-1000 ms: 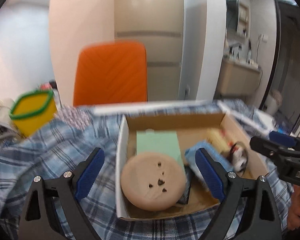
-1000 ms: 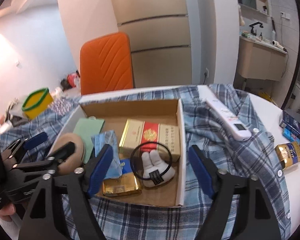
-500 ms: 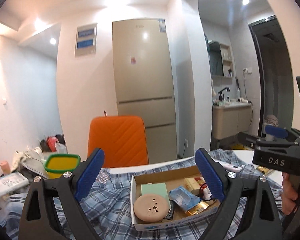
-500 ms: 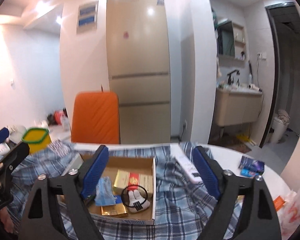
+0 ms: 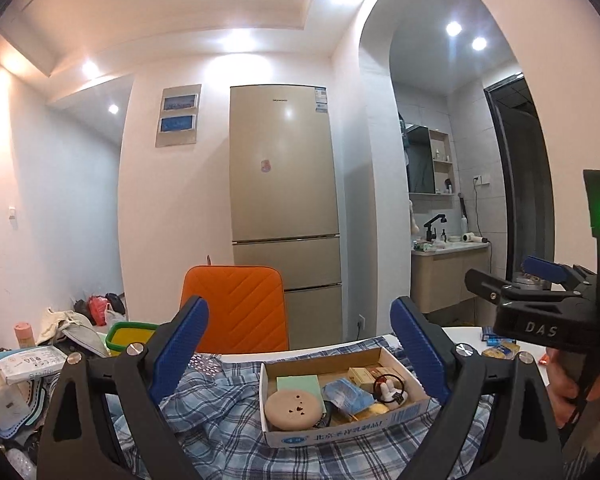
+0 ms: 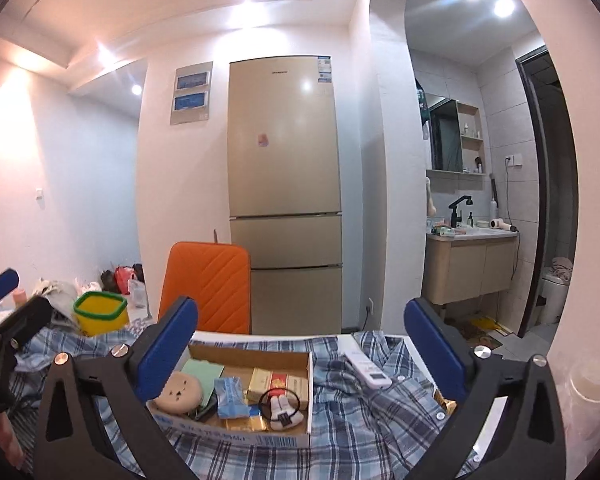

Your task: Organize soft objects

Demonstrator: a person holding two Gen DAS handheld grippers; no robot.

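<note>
Both grippers, left gripper (image 5: 298, 350) and right gripper (image 6: 300, 346), hover spread wide and empty above the cardboard box (image 6: 306, 392), where, below and between the jaws, the white plush toy (image 6: 283, 408) looks light and squashy, best pinched across its body.

box (image 6: 236, 432) on shirt (image 6: 380, 424), chair (image 6: 208, 280) behind, perhaps remote (image 6: 366, 366) right

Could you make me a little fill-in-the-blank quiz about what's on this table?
1. The round tan pad lies inside the cardboard ____.
2. The chair behind the table is ____.
3. The white remote lies on the plaid ____, outside the carton.
4. Each hand-held gripper, left and right, holds ____.

Missing words: box; orange; shirt; nothing
</note>
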